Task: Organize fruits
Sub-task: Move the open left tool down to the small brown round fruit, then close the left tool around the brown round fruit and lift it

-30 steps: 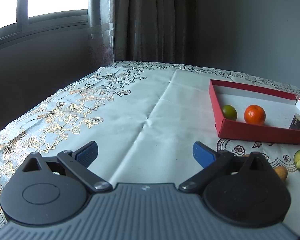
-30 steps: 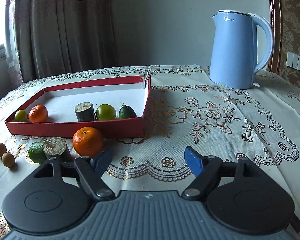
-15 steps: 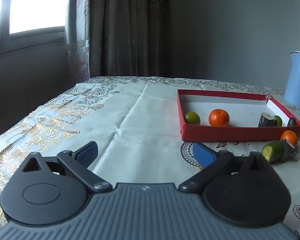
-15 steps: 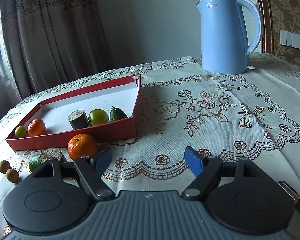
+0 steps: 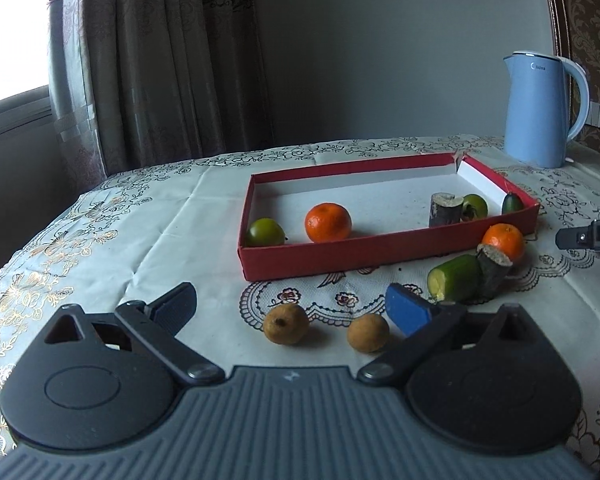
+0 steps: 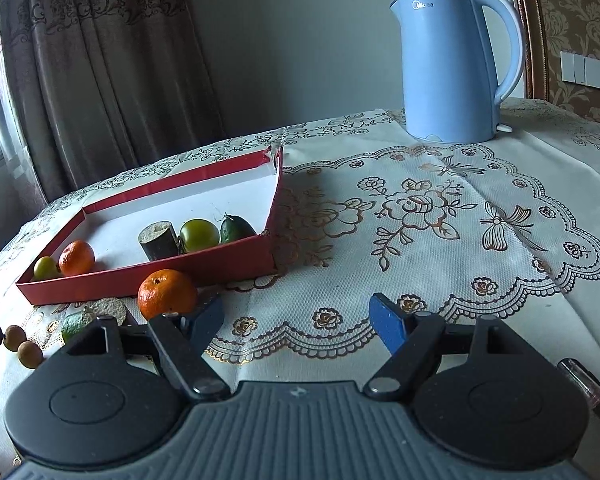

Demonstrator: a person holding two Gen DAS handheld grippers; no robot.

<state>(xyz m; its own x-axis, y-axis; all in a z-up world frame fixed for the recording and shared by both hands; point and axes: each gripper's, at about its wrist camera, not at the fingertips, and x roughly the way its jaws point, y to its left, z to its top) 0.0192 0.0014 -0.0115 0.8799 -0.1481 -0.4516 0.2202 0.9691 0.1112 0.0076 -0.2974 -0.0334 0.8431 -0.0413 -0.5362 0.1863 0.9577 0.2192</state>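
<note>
A red tray [image 5: 380, 246] [image 6: 148, 278] holds a green fruit [image 5: 265, 232], an orange [image 5: 327, 222], a dark stem piece [image 5: 444, 210], another green fruit [image 5: 475, 206] and a small cucumber [image 5: 512, 203]. In front of it lie two brown longans [image 5: 286, 324] [image 5: 368, 333], a cut cucumber [image 5: 454, 278], a stem piece [image 5: 494, 268] and an orange [image 5: 503, 241] [image 6: 167, 294]. My left gripper [image 5: 290, 306] is open and empty, with the longans between its fingers. My right gripper [image 6: 298, 318] is open and empty, its left finger beside the loose orange.
A blue electric kettle [image 6: 450, 66] [image 5: 540, 108] stands at the back right of the table. A lace cloth [image 6: 440, 216] covers the table. Curtains [image 5: 160, 60] hang behind; the table's left edge drops off near the window.
My left gripper has swung right and now faces the tray and the loose fruit, with the longans between its fingers. My right gripper has turned slightly, staying beside the loose orange.
</note>
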